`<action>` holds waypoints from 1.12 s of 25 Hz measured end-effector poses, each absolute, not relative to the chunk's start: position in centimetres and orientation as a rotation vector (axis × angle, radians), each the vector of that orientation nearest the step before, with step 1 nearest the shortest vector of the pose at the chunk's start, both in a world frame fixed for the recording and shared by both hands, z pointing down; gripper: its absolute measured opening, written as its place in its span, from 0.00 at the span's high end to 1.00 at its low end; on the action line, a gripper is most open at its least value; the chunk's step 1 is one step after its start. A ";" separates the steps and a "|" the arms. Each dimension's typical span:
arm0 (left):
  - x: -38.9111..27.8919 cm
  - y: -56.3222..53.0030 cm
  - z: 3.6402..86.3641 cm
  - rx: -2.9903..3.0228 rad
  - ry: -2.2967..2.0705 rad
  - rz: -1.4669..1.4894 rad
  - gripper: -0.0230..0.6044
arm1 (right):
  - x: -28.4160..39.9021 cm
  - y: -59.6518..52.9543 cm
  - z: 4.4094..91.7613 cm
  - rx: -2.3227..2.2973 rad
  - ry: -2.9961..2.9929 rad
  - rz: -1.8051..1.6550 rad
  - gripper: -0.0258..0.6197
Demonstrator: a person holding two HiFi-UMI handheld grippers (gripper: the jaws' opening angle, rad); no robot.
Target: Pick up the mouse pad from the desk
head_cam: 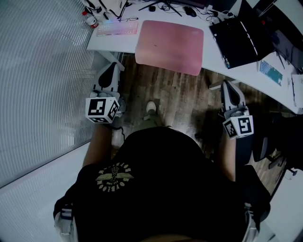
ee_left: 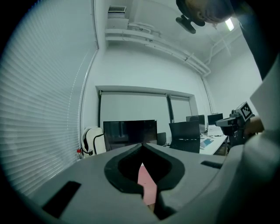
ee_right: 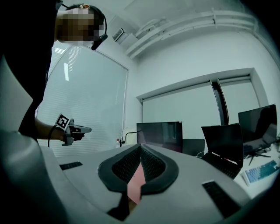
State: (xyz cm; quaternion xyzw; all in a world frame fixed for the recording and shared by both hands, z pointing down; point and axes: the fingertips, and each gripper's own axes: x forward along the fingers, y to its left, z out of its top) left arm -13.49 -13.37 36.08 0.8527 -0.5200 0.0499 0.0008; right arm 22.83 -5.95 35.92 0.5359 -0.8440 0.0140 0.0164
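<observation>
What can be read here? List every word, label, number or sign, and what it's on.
No text here is legible.
Shirt emblem: any lettering is too blurred to read.
Marker cubes: black-and-white square patterns only, no letters.
Keyboard: keys too small to read.

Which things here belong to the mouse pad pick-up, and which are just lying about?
For the job: mouse pad; desk; left hand-held gripper and right hand-held gripper, both shut and empty.
Lying about: keyboard; laptop; cables.
</observation>
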 end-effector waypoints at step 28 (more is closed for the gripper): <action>-16.6 -33.2 52.5 2.557 -1.260 0.440 0.95 | 22.6 -19.0 44.4 1.947 -2.394 0.430 0.96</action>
